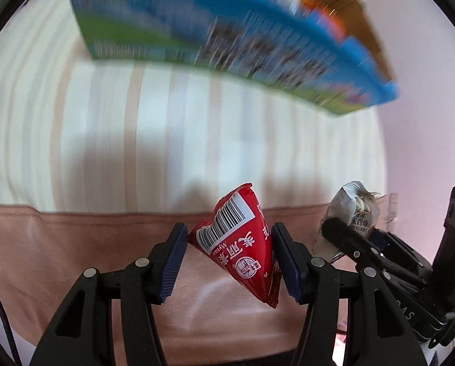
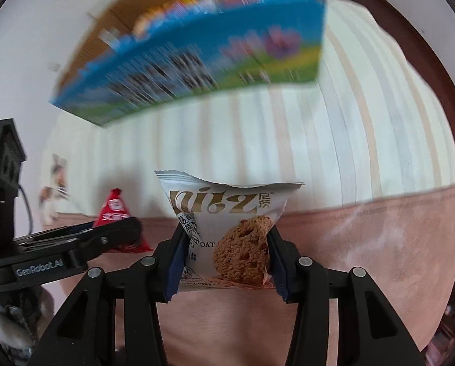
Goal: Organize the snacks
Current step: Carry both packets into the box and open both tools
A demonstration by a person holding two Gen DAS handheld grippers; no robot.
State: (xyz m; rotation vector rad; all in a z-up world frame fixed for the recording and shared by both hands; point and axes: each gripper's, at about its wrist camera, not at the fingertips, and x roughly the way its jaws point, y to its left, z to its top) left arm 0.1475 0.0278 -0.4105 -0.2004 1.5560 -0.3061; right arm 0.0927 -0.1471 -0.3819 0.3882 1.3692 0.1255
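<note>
Here, the left gripper (image 1: 229, 262) clamps a red packet (image 1: 239, 244) above a striped cloth (image 1: 166, 137). The right gripper (image 2: 224, 262) pinches a cookie packet (image 2: 227, 228); a blue box (image 2: 196, 58) sits beyond.

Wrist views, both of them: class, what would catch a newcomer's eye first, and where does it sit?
The red triangular snack packet stands out, pinched in the left gripper at the bottom of its view. The white cookie packet is clamped likewise in the right gripper. Beyond both, a blurred blue box of snacks rests on the striped cloth.
</note>
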